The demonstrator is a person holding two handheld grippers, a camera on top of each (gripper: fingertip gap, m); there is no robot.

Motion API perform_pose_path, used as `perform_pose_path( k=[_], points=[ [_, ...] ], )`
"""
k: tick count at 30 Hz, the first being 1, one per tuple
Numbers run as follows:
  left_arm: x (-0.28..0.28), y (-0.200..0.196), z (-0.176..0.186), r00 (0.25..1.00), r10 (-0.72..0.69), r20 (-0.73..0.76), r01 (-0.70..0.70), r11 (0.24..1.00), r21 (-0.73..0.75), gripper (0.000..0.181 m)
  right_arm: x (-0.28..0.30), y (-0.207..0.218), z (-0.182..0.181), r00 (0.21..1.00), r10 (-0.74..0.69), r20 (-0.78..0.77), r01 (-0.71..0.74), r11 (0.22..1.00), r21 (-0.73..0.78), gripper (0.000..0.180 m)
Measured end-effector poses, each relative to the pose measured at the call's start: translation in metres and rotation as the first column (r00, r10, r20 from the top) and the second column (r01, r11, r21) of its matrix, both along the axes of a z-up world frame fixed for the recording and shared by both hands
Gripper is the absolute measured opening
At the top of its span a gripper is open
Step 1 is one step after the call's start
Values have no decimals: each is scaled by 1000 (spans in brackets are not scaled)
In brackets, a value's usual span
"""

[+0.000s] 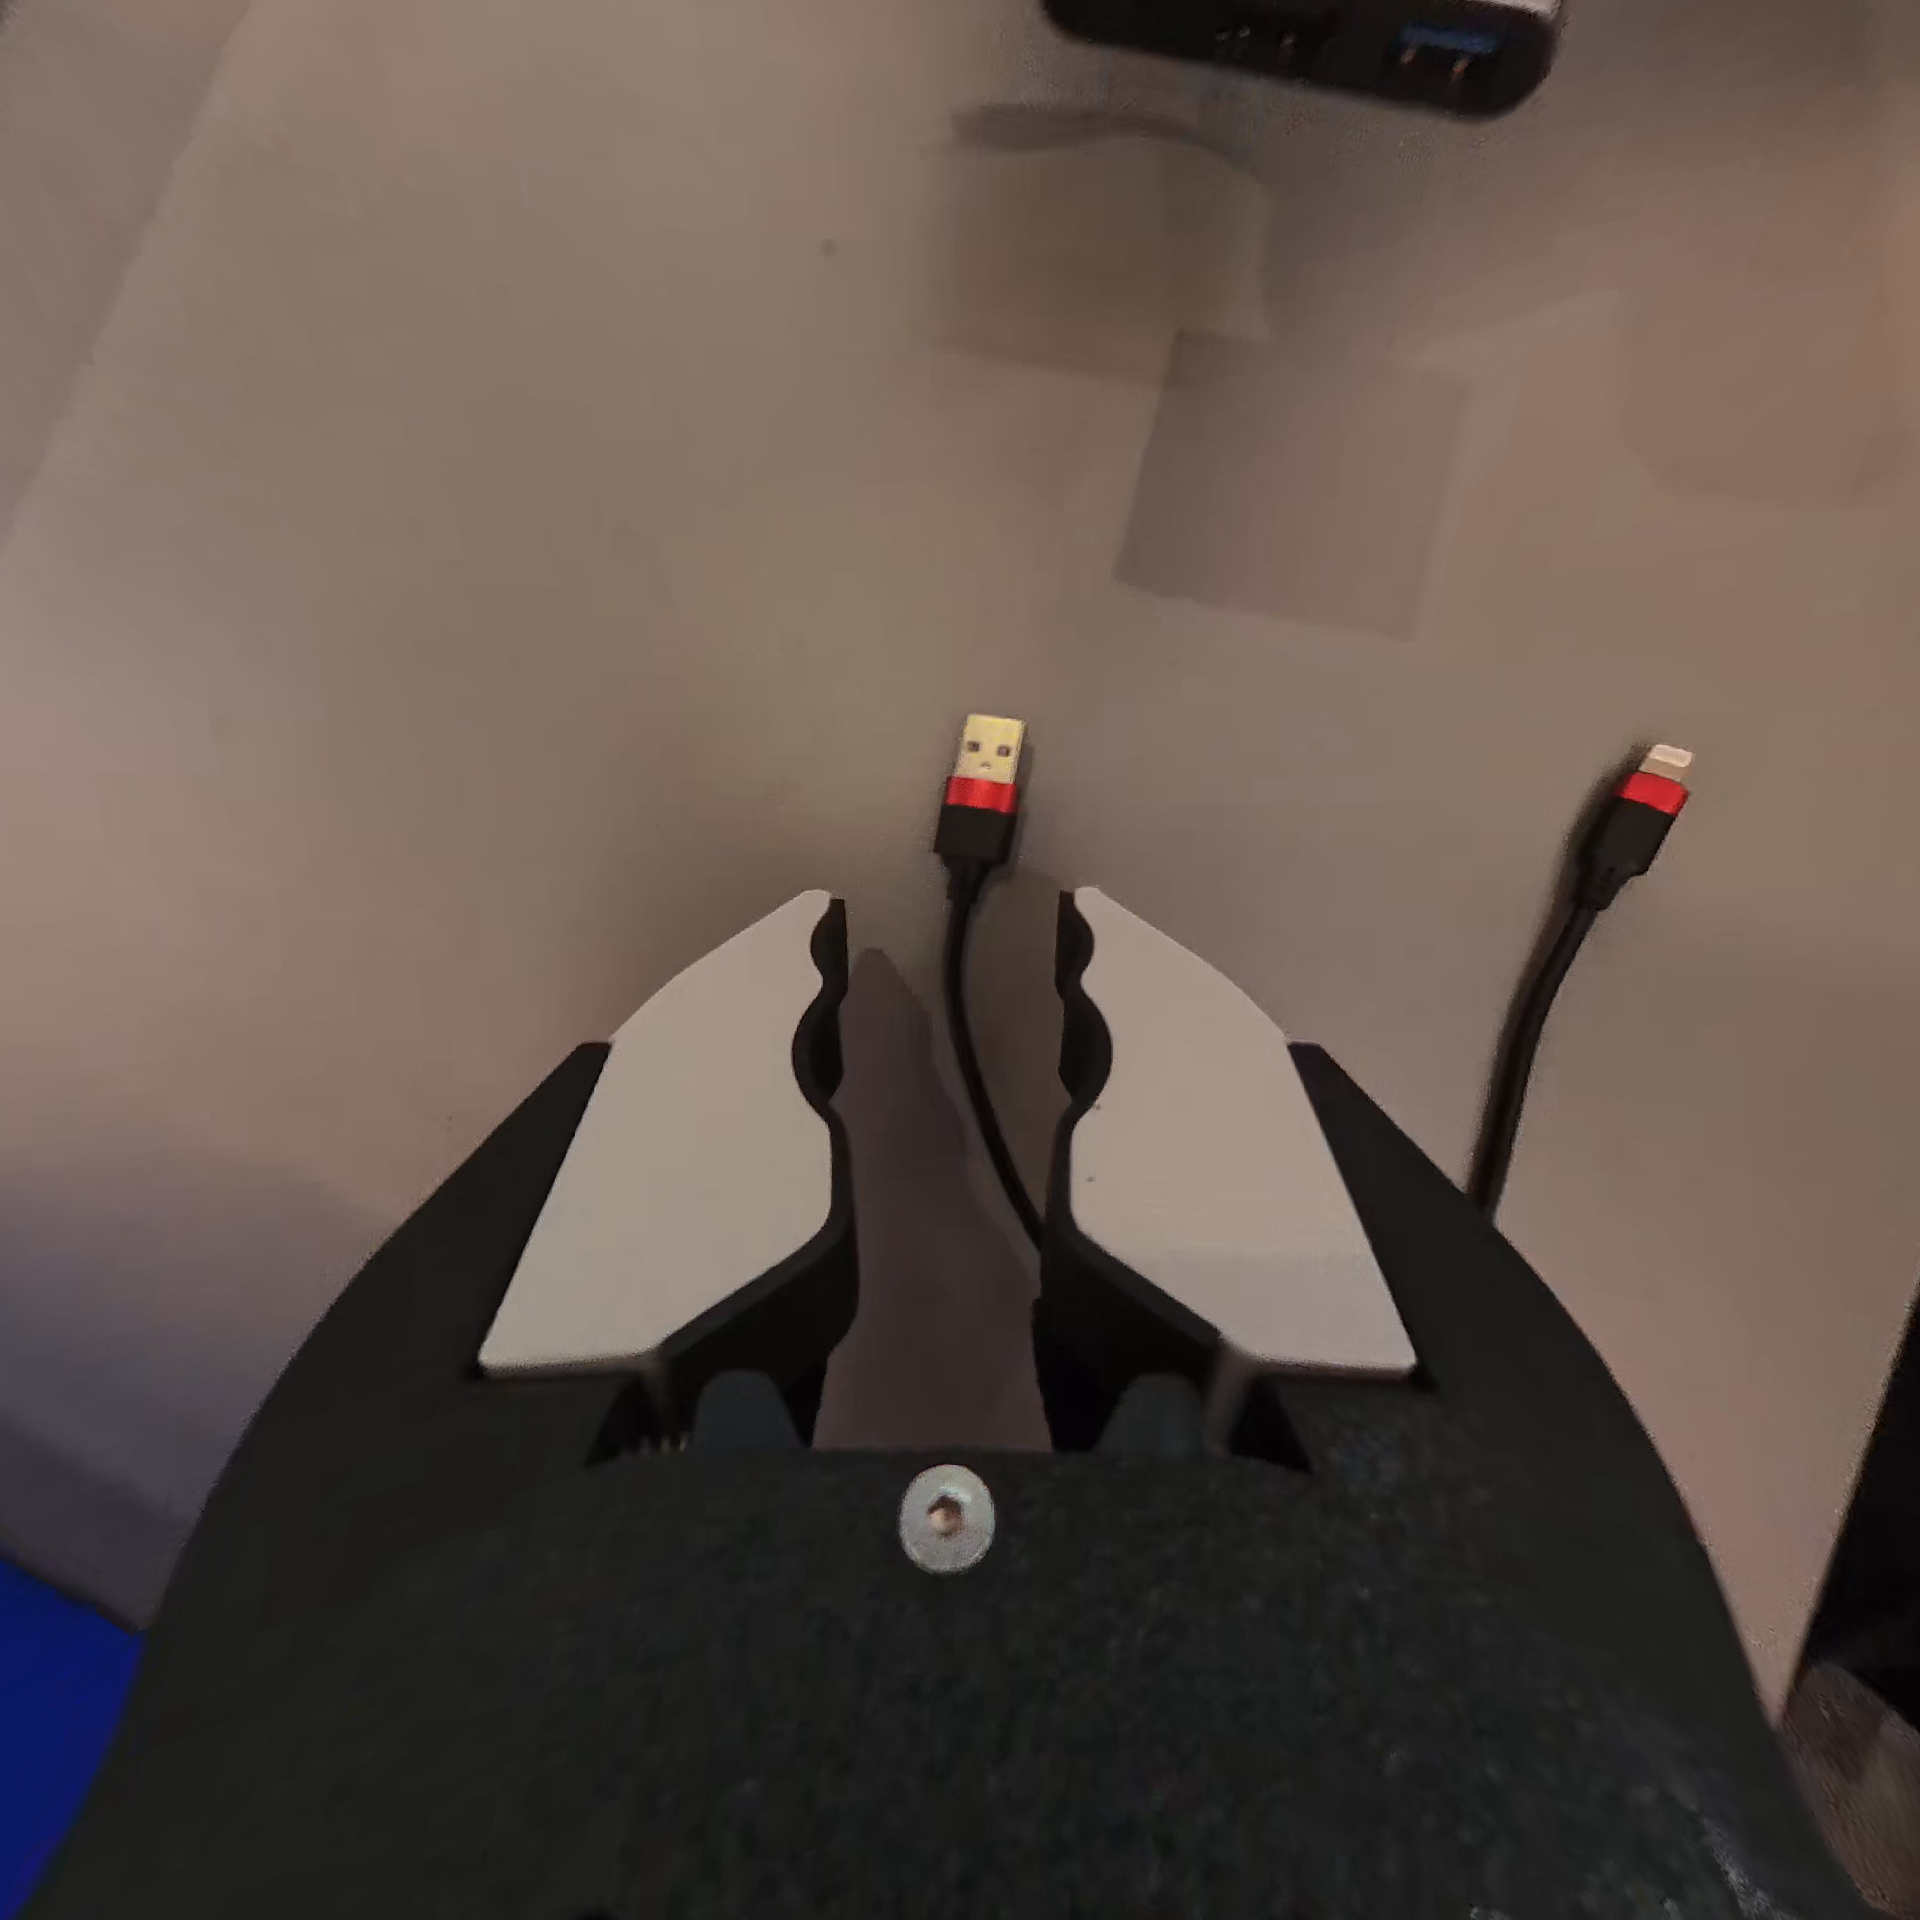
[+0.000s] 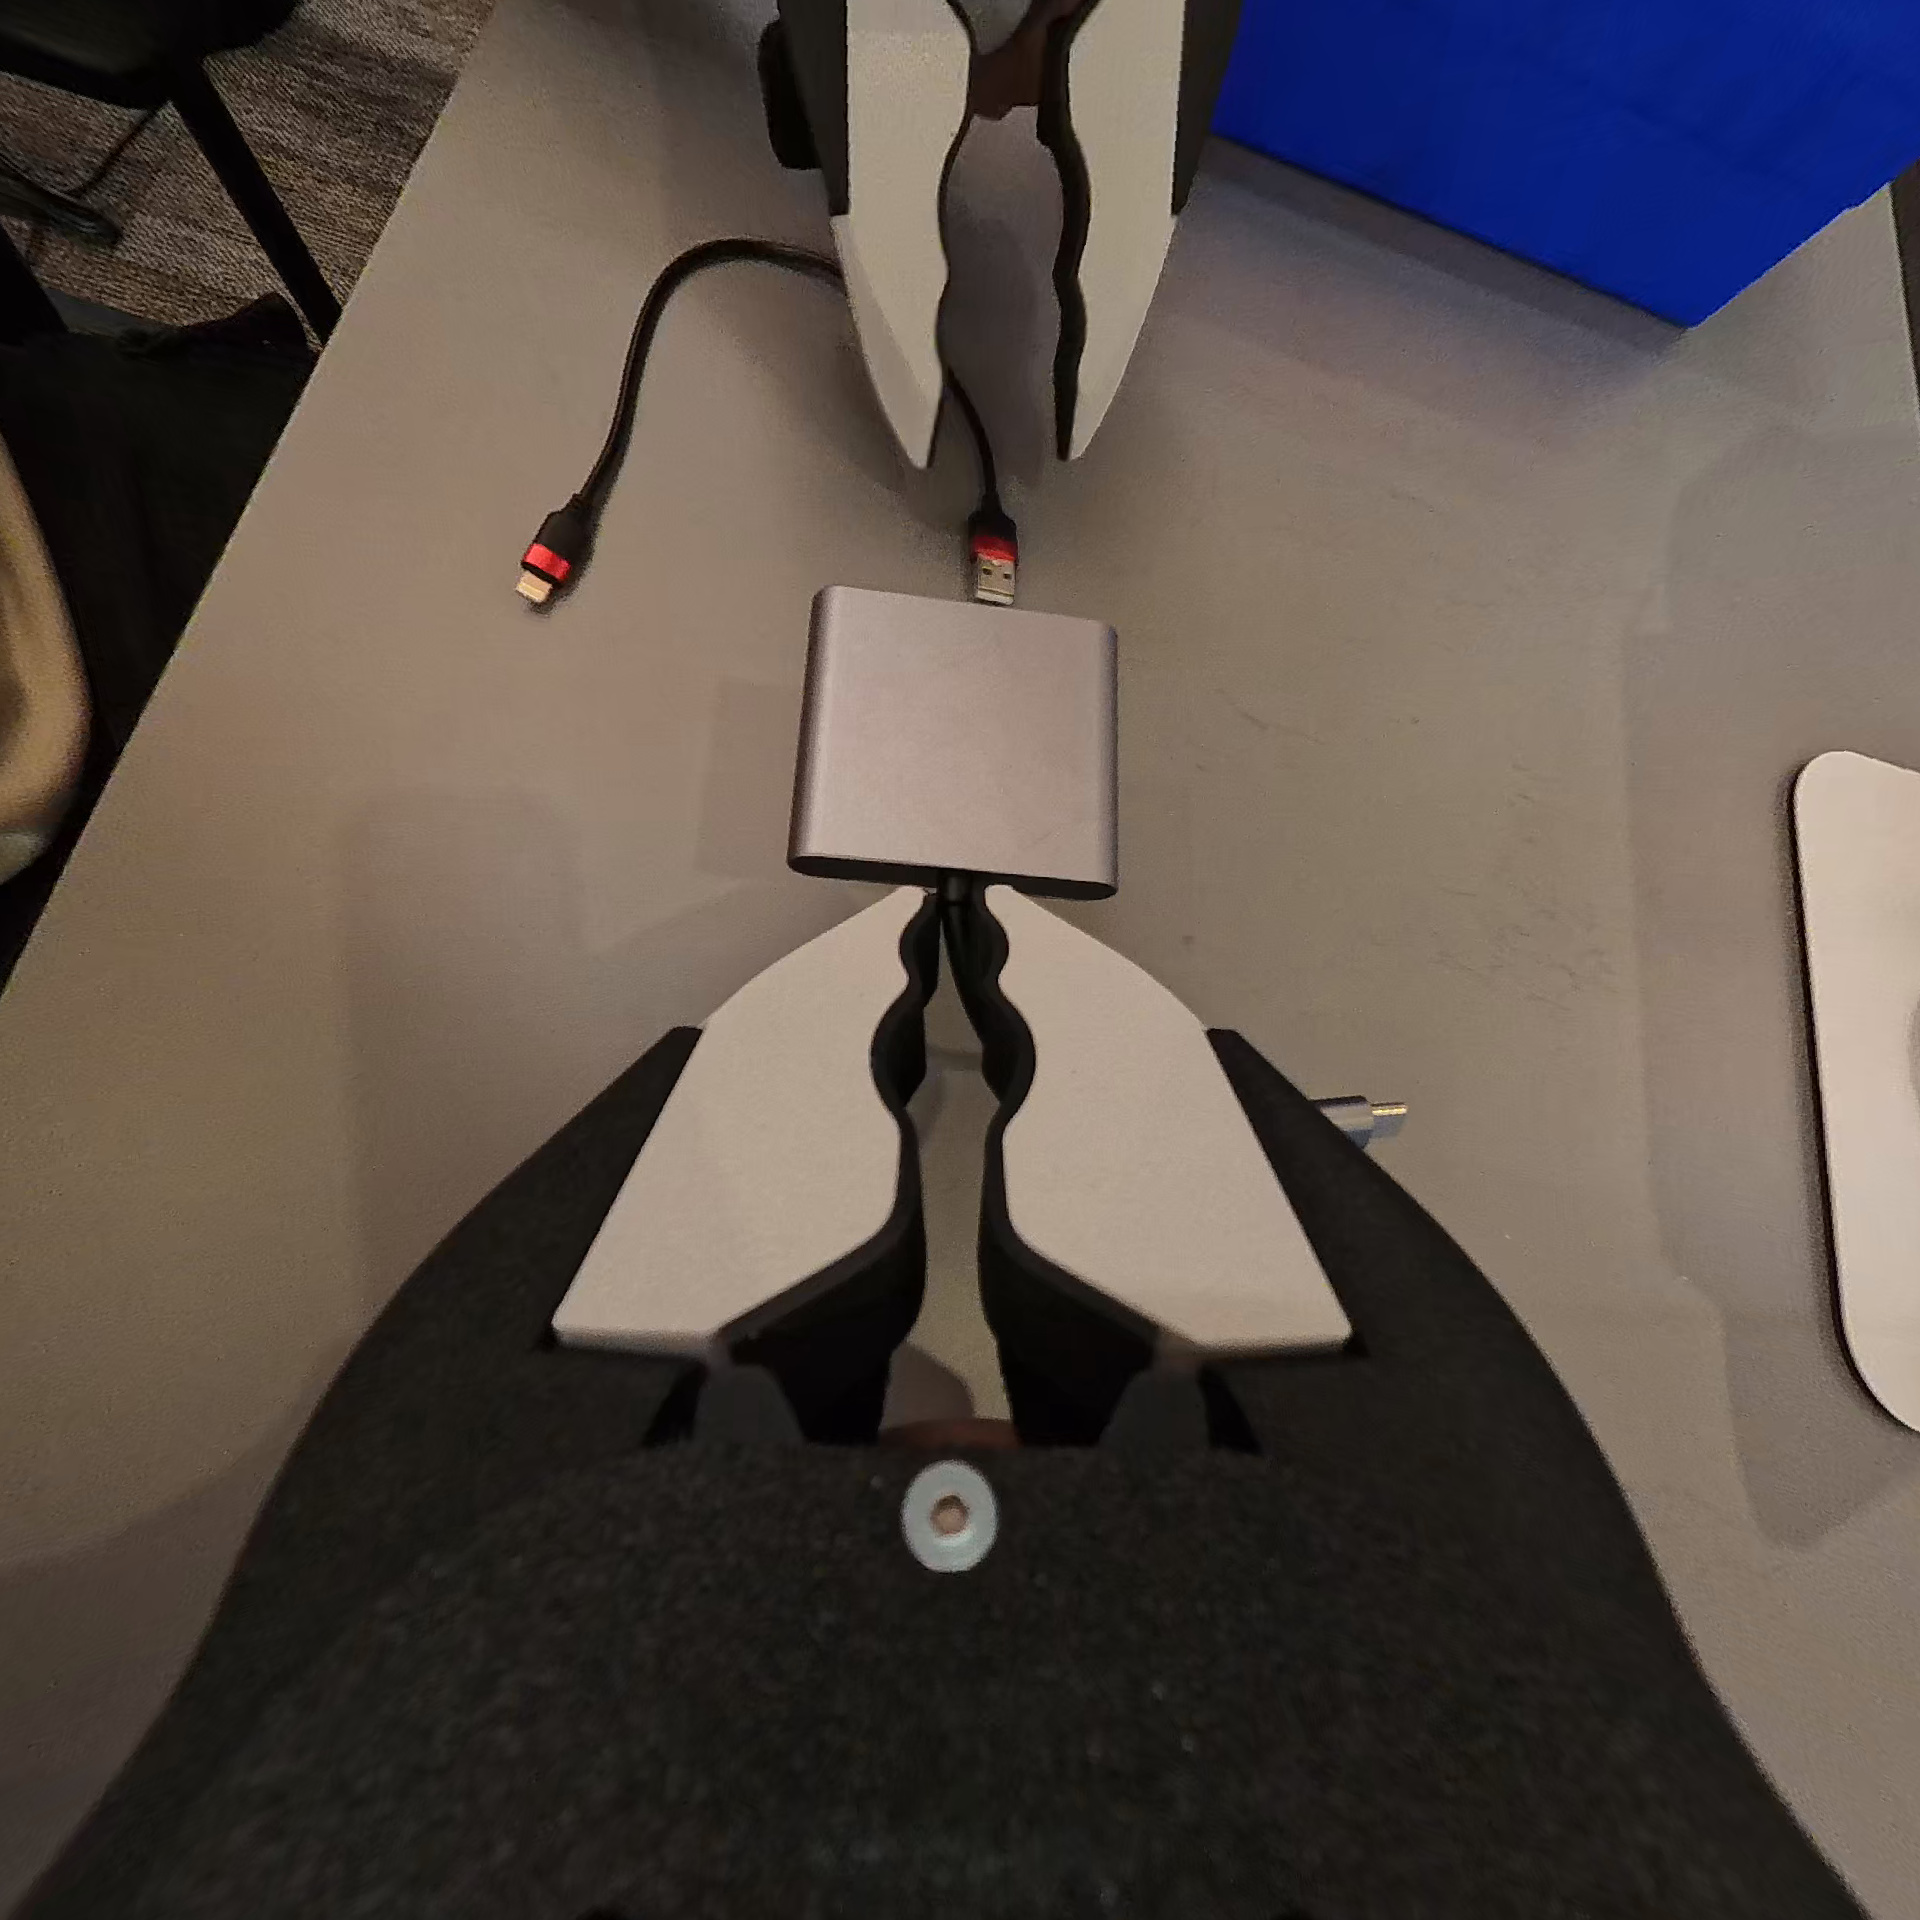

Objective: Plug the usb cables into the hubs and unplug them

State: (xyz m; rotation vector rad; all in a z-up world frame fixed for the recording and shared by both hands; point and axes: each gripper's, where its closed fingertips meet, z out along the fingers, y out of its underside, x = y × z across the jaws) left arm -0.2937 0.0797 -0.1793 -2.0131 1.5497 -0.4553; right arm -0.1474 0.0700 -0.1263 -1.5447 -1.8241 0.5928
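Your right gripper [image 2: 948, 914] clenches the short black lead [image 2: 953, 914] at the grey hub's [image 2: 956, 743] near edge. Your left gripper [image 1: 951, 914] is released, fingers astride the black cable [image 1: 971, 1029]. Its USB plug [image 2: 994, 564] lies unplugged just beyond the hub's far edge, on the grey table [image 2: 1455, 623].

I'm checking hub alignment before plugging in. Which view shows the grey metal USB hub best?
The right wrist view: the grey metal USB hub lies whole and centred on the table, just beyond the right gripper. The left wrist view catches only its dark port edge, cropped at the top.
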Motion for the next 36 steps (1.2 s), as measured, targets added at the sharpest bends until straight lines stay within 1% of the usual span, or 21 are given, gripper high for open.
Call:
perform_pose_path(
  k=[1,4,8,9,11,16,18,21,26,30,36],
  points=[
    [-2,1,-1,1000,8,23,-8,1000,1,37,1,-1,0,1000,0,1,0,1000,1,5],
    [-5,-2,-10,998,-4,59,8,998,-55,35,1,-3,0,1000,1,-6,-1,1000,-7,5],
    [2,0,-12,992,-34,120,43,997,-72,33,2,-3,-3,1000,-4,-3,4,1000,-17,5],
    [3,1,-12,991,-38,129,48,996,-77,30,2,-3,-4,1000,-6,-5,5,1000,-20,5],
    [4,2,-13,990,-47,132,59,994,-87,5,3,-2,-7,1000,-10,-4,9,1000,-28,5],
    [6,-4,-13,988,-90,128,98,993,-64,4,1,2,-11,1000,-15,-4,14,999,-34,5],
    [5,-5,-12,989,-87,120,94,994,-53,3,0,5,-12,1000,-17,-9,17,999,-35,5],
    [-1,-7,-9,995,-84,53,86,996,-30,3,-1,9,-14,1000,-25,-6,24,999,-42,5],
    [-8,-11,24,992,-106,-67,111,991,79,2,-9,7,-16,1000,-8,-5,8,999,-51,5],
    [-6,-18,44,986,-137,-92,148,982,120,2,-17,2,-13,999,7,-38,-10,997,-73,5],
    [0,-25,53,983,-162,-90,173,976,135,2,-17,-1,-11,998,-2,-65,-3,996,-90,5]
  ],
)
